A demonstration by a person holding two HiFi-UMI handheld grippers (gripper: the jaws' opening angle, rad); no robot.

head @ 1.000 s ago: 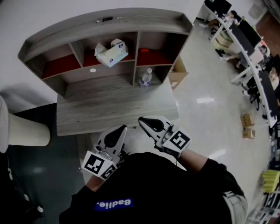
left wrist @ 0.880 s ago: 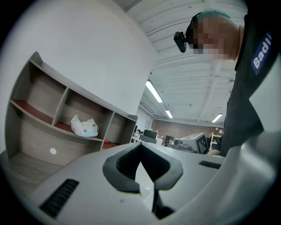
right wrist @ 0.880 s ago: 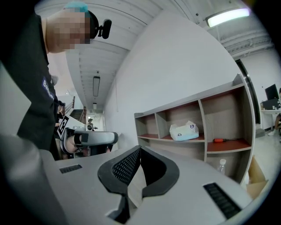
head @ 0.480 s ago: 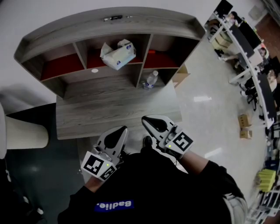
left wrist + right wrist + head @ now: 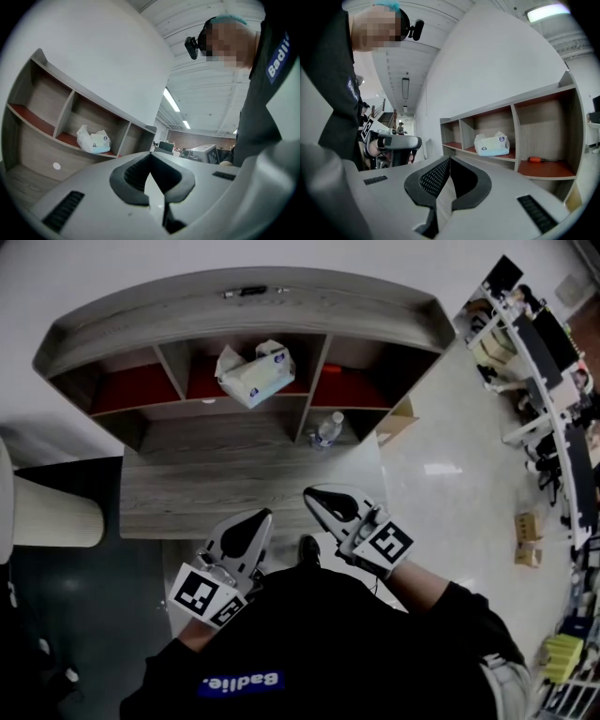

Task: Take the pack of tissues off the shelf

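Observation:
A white pack of tissues [image 5: 254, 374] lies in the middle upper compartment of the wooden shelf unit [image 5: 244, 306]; the same pack of tissues [image 5: 94, 139] shows in the left gripper view, and as a pack [image 5: 491, 144] in the right gripper view. My left gripper [image 5: 264, 515] and right gripper [image 5: 307, 493] are held close to my body, near the front edge of the desk [image 5: 244, 488], well short of the shelf. Both have their jaws closed together with nothing between them.
A clear water bottle [image 5: 327, 430] stands in the lower right compartment. An orange-handled screwdriver [image 5: 543, 160] lies in the upper right compartment. A cardboard box [image 5: 397, 421] sits on the floor right of the desk. A pale chair [image 5: 42, 512] stands at the left.
The shelf and desk have come a little closer and shifted in the head view as I stepped toward them. Both grippers keep their pose and stay shut.

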